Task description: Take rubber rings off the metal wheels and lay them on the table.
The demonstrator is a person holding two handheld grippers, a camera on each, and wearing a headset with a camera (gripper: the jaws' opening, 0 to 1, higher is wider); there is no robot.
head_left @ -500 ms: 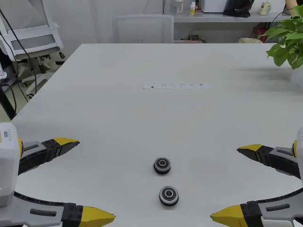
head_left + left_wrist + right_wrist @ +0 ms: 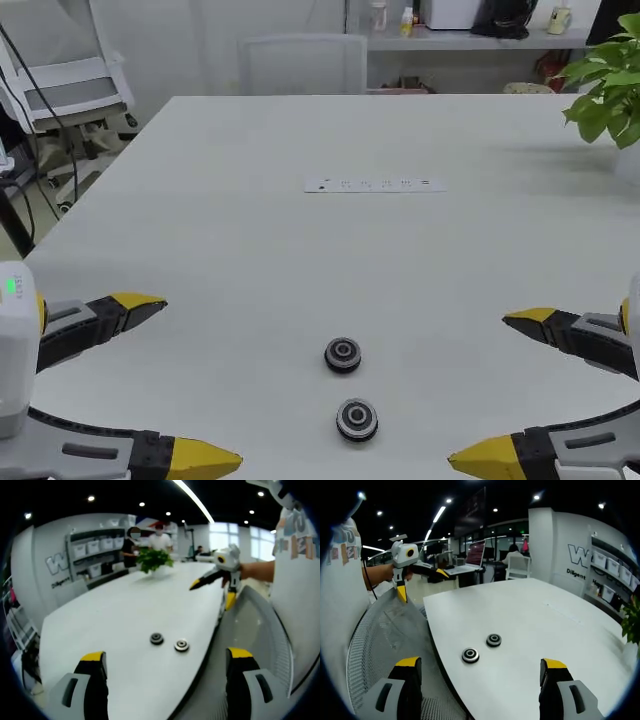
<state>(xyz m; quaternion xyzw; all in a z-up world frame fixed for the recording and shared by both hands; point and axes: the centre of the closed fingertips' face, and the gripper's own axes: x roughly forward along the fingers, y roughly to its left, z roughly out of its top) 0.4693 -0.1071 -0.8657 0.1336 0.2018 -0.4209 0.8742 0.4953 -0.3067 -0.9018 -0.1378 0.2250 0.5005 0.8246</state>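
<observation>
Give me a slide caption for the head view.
Open left gripper and open right gripper flank the far wheel and near wheel, both black-rimmed, lying apart on the white table.

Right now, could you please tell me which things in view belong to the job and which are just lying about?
Job: far wheel, near wheel, both wearing dark rings; left gripper, right gripper, both open; table.
Lying about: socket strip, plant, chair.
</observation>
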